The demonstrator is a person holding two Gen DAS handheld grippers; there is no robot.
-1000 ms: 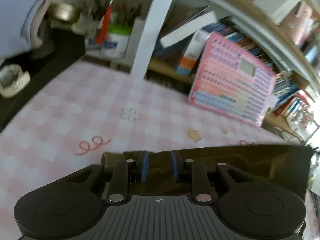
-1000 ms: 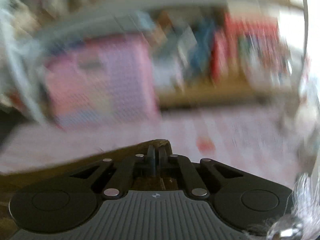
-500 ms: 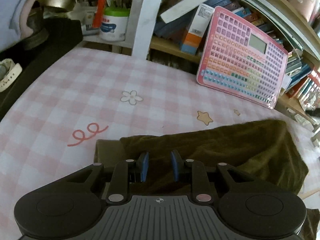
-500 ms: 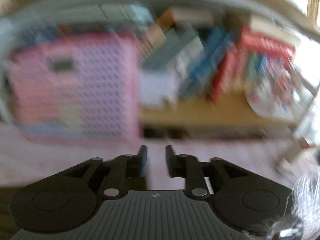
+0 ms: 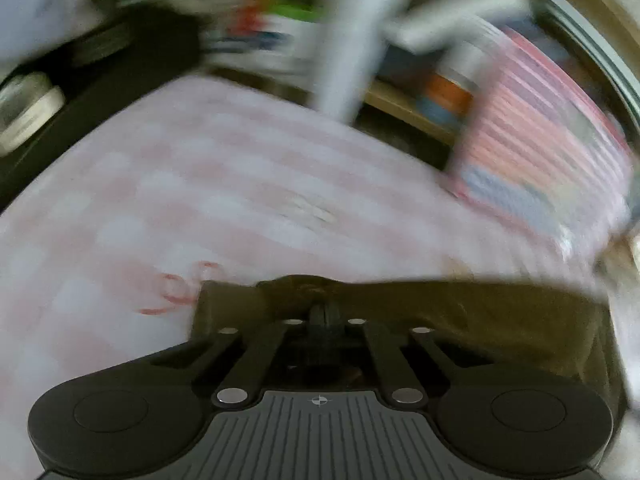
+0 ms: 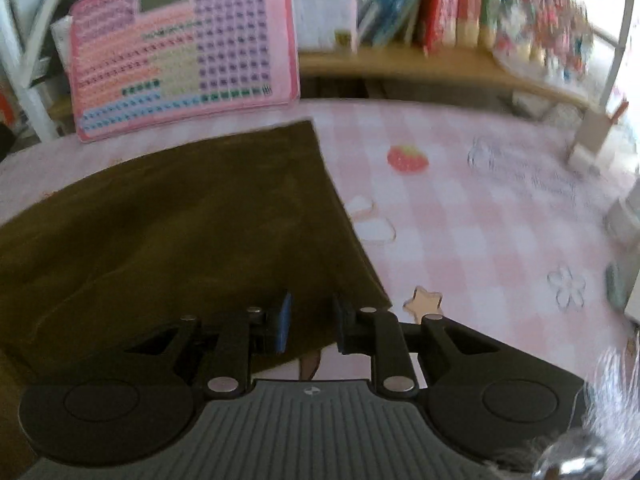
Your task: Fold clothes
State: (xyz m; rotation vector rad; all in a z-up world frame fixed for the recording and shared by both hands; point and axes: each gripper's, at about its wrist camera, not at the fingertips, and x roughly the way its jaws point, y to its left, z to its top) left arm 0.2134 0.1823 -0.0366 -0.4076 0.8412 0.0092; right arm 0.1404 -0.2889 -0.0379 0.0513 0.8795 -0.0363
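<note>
Left claw (image 5: 325, 314): fingers pressed together, pinching a raised fold at the far edge of the olive-brown garment (image 5: 460, 312); jaws have just been closing with the cloth between them. View is smearing with blur.

Right claw (image 6: 310, 326): jaws standing partly spread over the garment's (image 6: 180, 220) near right corner; blue pads are sitting either side of the cloth edge, and no pinch is showing. Jaws have just been closing a little.

Garment position: lying flat on the pink checked counter (image 6: 460, 220), filling the left half of the right wrist view; its far corner is reaching close to the pink keypad toy (image 6: 184, 48).

Edges: right hem is running straight from far corner to near corner, lying clean on the counter. In the left wrist view the far edge is bunching up at the pinch.

Open room: bare checked counter is stretching right of the hem, printed with a strawberry (image 6: 407, 158), a star (image 6: 426, 300) and a flower (image 6: 566, 284). More bare counter is lying left of and beyond the garment in the left wrist view.

Far side: keypad toy is leaning at the counter's back edge; a wooden shelf (image 6: 420, 64) of upright books (image 6: 452, 4) is standing behind.

Right margin: pale blurred objects are crowding the counter's right edge; too blurred to tell what they are.

Left margin: white post (image 5: 352, 36) is rising beyond the counter's far edge; dark surface beyond.
</note>
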